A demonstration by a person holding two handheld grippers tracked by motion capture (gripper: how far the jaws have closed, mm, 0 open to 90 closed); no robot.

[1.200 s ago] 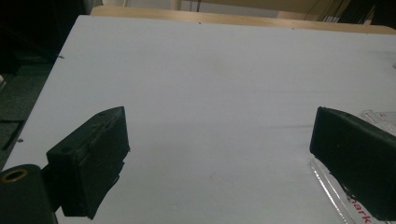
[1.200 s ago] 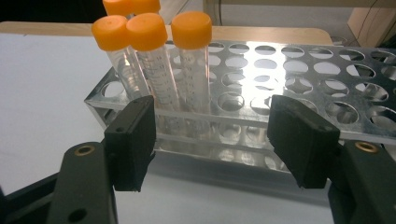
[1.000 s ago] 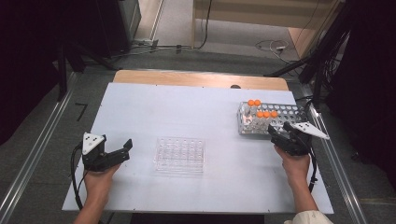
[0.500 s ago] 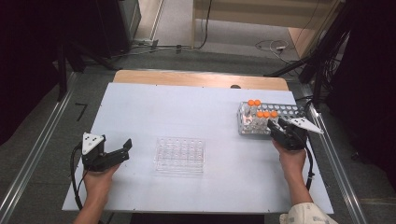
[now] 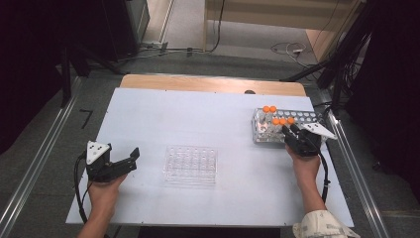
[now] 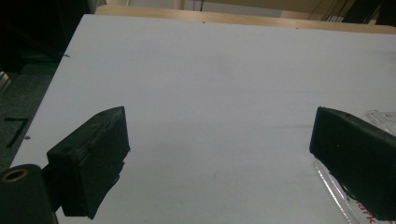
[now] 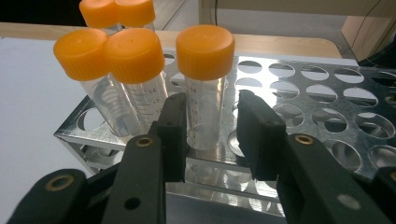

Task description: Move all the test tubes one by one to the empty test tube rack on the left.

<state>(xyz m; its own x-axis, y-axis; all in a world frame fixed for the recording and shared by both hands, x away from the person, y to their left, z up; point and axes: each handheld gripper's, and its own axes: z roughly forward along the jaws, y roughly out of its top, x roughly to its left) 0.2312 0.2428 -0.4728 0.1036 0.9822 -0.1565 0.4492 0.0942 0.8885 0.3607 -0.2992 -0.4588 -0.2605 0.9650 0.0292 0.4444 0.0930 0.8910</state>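
Observation:
A metal rack (image 5: 302, 117) at the table's right holds several clear tubes with orange caps (image 5: 283, 121). My right gripper (image 5: 290, 131) reaches into the rack's near corner. In the right gripper view its jaws (image 7: 210, 100) flank the nearest tube (image 7: 203, 112) below its orange cap (image 7: 205, 45). They have just been closing: the left pad touches the tube and a narrow gap shows at the right pad. My left gripper (image 5: 130, 160) rests at the front left, jaws wide open (image 6: 219, 116) and bare, beside an empty clear plastic rack (image 5: 190, 164).
The metal rack (image 7: 327, 107) has many empty holes to the right of the tubes. The clear rack's corner (image 6: 376, 117) lies by the left gripper's right jaw. A wooden strip (image 5: 213, 84) runs along the table's far edge. Cables trail from both grippers.
My right gripper has edged forward to the metal rack's near corner. The left hand and its gripper have stayed in place.

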